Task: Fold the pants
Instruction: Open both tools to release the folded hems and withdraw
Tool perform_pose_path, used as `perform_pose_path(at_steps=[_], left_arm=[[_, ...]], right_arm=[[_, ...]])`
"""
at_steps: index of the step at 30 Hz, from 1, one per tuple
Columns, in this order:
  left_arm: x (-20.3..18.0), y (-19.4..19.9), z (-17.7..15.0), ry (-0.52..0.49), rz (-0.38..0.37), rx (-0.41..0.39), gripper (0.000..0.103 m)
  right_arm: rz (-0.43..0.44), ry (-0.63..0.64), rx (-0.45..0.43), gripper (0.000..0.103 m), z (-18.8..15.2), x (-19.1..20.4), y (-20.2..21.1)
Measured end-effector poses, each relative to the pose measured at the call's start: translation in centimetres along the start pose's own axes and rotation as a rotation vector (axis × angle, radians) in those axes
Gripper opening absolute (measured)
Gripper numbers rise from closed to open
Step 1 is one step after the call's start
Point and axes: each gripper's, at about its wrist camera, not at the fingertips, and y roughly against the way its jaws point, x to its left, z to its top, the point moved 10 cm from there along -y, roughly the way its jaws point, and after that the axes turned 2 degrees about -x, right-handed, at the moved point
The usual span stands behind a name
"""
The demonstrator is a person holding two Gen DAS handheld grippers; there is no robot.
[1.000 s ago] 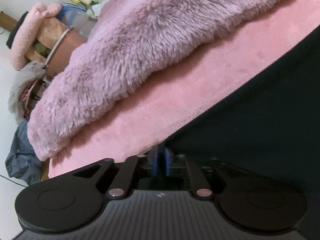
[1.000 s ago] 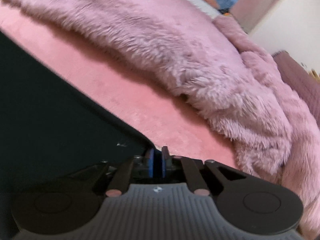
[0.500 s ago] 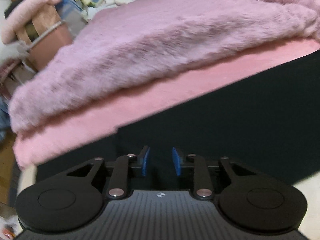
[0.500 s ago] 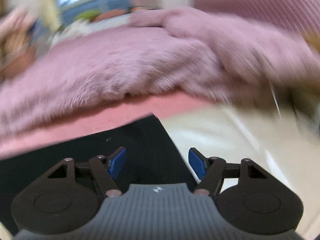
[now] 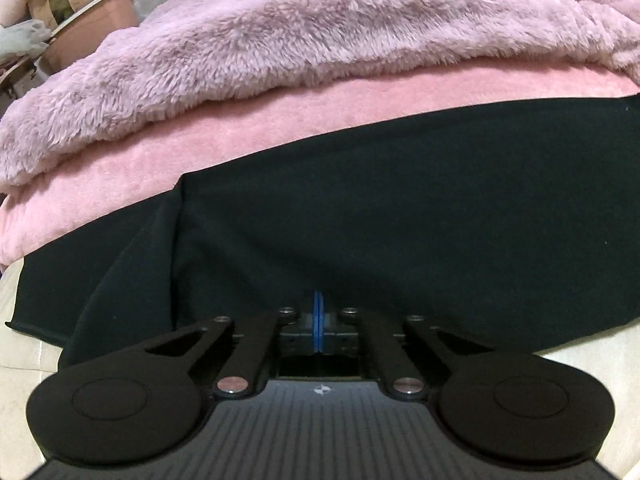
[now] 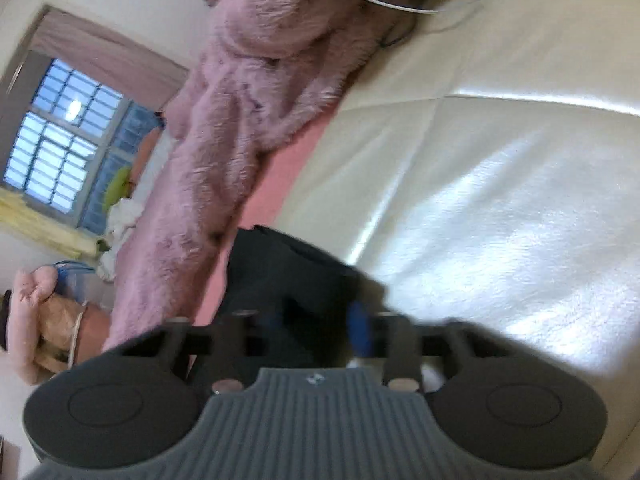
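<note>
Pants (image 5: pixel 400 208) looking soft, floppy; grab at hem. Left gripper (image 5: pixel 319 320) pinching fabric; right gripper (image 6: pixel 320 332) spread wide.

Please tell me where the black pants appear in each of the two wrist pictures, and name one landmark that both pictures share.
Left wrist: the black pants fill the middle band, from left to right edge, above the fingers.
Right wrist: they sit at lower centre, blurred, just above the fingers.
Shared landmark: the fluffy pink blanket.

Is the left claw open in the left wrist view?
No, the left claw is shut, its blue pads pressed together at the near edge of the black fabric pants.
</note>
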Motion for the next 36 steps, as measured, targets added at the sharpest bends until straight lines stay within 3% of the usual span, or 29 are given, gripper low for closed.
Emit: perform_pose_path(at_steps=[2, 8, 16, 19, 23, 27, 29, 32, 36], left_arm=[[-0.3, 0.1, -0.1, -0.009, -0.014, 0.009, 0.0], [-4.7, 2.3, -1.7, -0.068, -0.129, 0.025, 0.0], [-13.9, 6.1, -4.0, -0.093, -0.328, 0.028, 0.0], [-14.8, 6.5, -4.3, -0.101, -0.332, 0.024, 0.005], [-13.8, 6.9, -4.5, -0.064, -0.316, 0.021, 0.006], [-12.2, 8.8, -4.6, -0.063, -0.29, -0.01, 0.014], [-11.2, 9.6, -4.9, -0.066, -0.265, -0.008, 0.017], [-9.5, 10.7, -5.6, -0.084, -0.2, 0.001, 0.019], [-7.3, 12.5, -6.5, -0.085, -0.166, -0.006, 0.038]], right_arm=[[0.016, -0.02, -0.009, 0.004, 0.6, -0.4, 0.3], [-0.069, 0.08, -0.024, 0.003, 2.8, -1.8, 2.9], [-0.275, 0.19, -0.078, 0.003, 10.2, -7.7, 8.3], [-0.337, 0.226, -0.09, 0.003, 12.7, -9.0, 8.9], [-0.345, 0.242, -0.069, 0.005, 13.6, -9.2, 8.4], [-0.374, 0.34, -0.062, 0.017, 13.3, -7.9, 8.8], [-0.396, 0.381, -0.058, 0.028, 12.7, -7.4, 9.7], [-0.421, 0.451, -0.053, 0.03, 11.9, -6.1, 11.2], [-0.414, 0.545, -0.036, 0.038, 9.9, -3.2, 12.7]])
